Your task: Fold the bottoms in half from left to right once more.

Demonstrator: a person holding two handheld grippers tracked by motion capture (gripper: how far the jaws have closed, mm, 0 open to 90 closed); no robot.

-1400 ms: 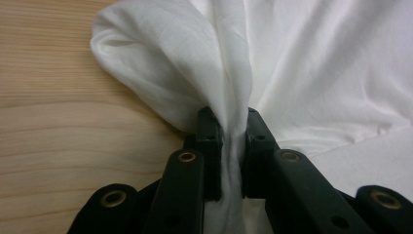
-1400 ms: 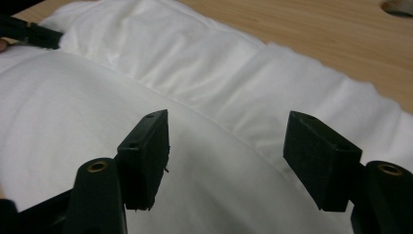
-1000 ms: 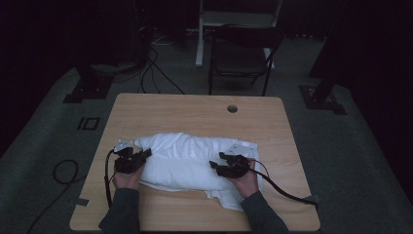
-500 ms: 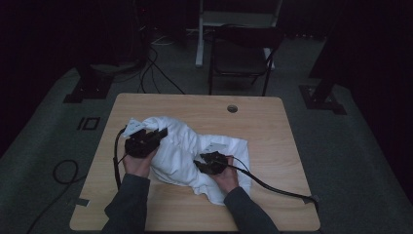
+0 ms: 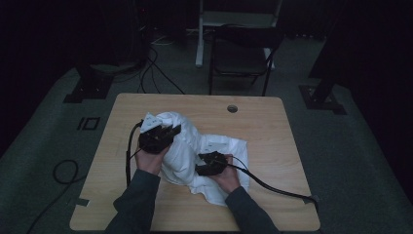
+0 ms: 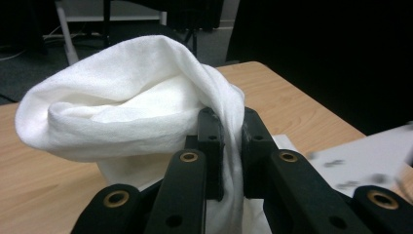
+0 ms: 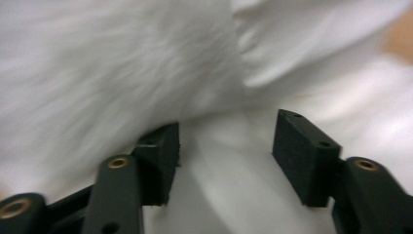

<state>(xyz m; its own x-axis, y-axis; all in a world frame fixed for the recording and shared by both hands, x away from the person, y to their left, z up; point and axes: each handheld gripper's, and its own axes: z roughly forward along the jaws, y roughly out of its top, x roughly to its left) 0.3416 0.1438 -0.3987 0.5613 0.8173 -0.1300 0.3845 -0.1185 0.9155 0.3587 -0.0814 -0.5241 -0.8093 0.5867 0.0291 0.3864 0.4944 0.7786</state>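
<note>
The high view is dim with black surroundings; the right gripper view is motion-blurred.

The white cloth is a soft, matt woven fabric with a fine, slightly fuzzy weave, falling in loose rounded folds. The light wooden bench has a smooth, faintly satin top with a pale grain running across it. The left gripper and right gripper are matt black plastic, their arms set with small, shiny brass-coloured metal rivets.
</note>
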